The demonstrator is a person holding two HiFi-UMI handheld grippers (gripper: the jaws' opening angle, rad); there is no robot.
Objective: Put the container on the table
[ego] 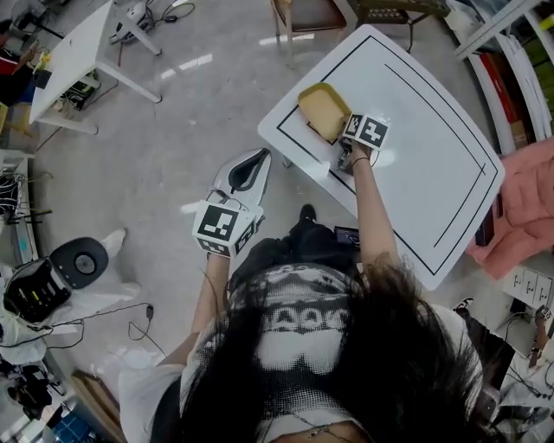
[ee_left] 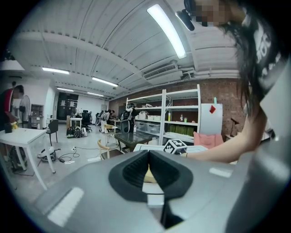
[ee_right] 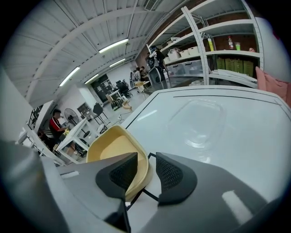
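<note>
The yellow container (ego: 325, 110) sits open side up on the near left corner of the white table (ego: 433, 156), over its black border line. My right gripper (ego: 342, 140) is at the container's right edge. In the right gripper view the container (ee_right: 113, 148) has its rim between the jaws of my right gripper (ee_right: 146, 159), which stand open: the left pad lies over the inside and the right pad stands off the wall. My left gripper (ego: 260, 156) hangs off the table's left over the floor, tips together, holding nothing. Through the jaws of my left gripper (ee_left: 148, 154) a bit of yellow shows.
The table (ee_right: 218, 132) stretches away bare behind the container. A pink cloth (ego: 528, 199) lies off its right end, a chair (ego: 307, 13) stands at its far side, and a second white table (ego: 74, 52) is at the upper left. Metal shelves (ee_right: 213, 50) stand beyond.
</note>
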